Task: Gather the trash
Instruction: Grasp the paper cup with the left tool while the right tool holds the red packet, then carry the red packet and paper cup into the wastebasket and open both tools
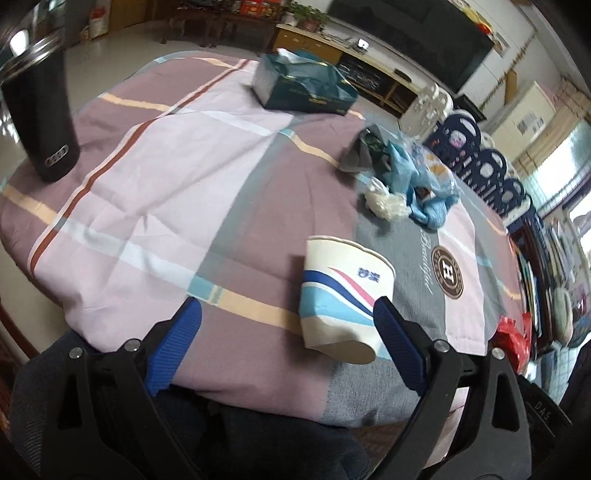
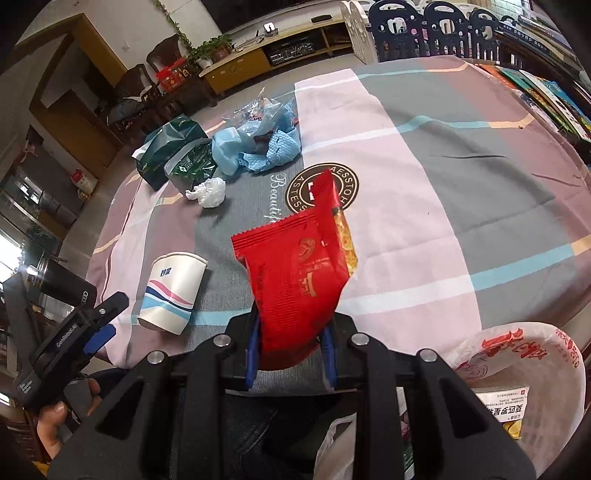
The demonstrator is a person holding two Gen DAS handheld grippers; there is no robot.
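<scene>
My right gripper (image 2: 291, 339) is shut on a red snack wrapper (image 2: 299, 273) and holds it above the table's near edge. My left gripper (image 1: 288, 314) is open, its blue fingers either side of a white paper cup (image 1: 341, 295) with blue and pink stripes standing on the cloth; the cup also shows in the right wrist view (image 2: 173, 291). A pile of blue plastic and wrappers (image 1: 410, 173) and a crumpled white tissue (image 2: 208, 192) lie farther out. A white trash bag (image 2: 524, 373) with wrappers inside hangs at the lower right.
A checked tablecloth (image 1: 184, 166) covers the table. A black tumbler (image 1: 44, 122) stands at the left edge. A green tissue box (image 1: 303, 83) sits at the far side. Chairs (image 2: 443, 26) stand behind the table.
</scene>
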